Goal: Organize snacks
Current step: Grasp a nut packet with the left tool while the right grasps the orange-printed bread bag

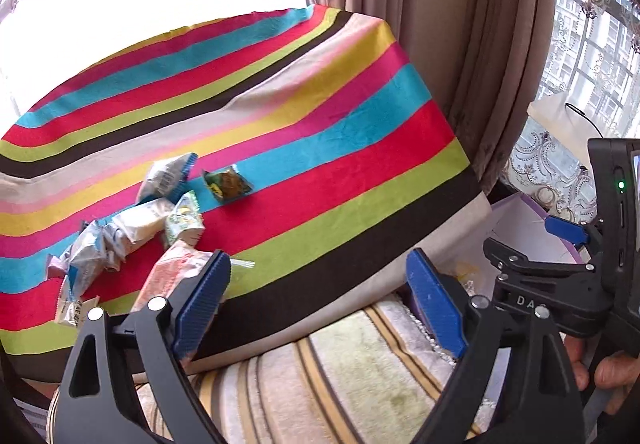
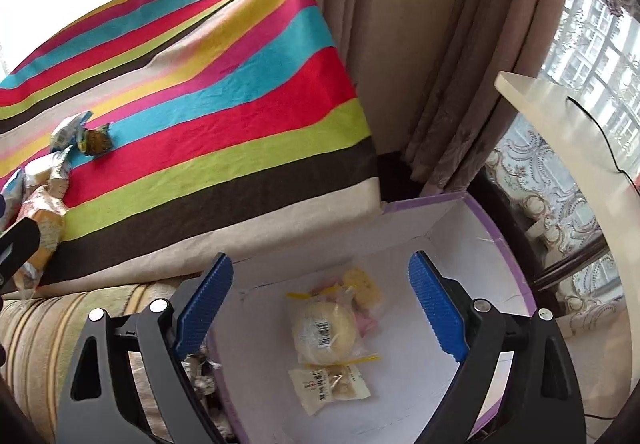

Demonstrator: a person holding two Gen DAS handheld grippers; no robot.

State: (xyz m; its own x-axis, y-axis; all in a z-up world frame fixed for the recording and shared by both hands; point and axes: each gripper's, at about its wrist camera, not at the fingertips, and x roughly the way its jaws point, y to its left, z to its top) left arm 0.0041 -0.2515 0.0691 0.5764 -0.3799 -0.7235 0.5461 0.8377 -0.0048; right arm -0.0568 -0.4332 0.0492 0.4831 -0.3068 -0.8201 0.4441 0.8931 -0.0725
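Several wrapped snacks (image 1: 132,224) lie in a loose pile on the striped cloth (image 1: 320,147), and a green packet (image 1: 227,183) sits apart to their right. My left gripper (image 1: 320,304) is open and empty, hovering off the cloth's near edge. The right gripper (image 2: 320,308) hangs open and empty above a white box with purple rim (image 2: 496,232). Inside the box lie a round bun in clear wrap (image 2: 324,328), a printed packet (image 2: 328,388) and yellow snacks (image 2: 360,284). The same pile (image 2: 44,179) shows at the far left of the right wrist view.
A striped beige cushion (image 1: 320,376) lies below the cloth's edge. Brown curtains (image 1: 460,43) hang behind, and a pale shelf with a black cable (image 2: 580,147) stands to the right. The other gripper's body and a hand (image 1: 580,284) are at the right of the left wrist view.
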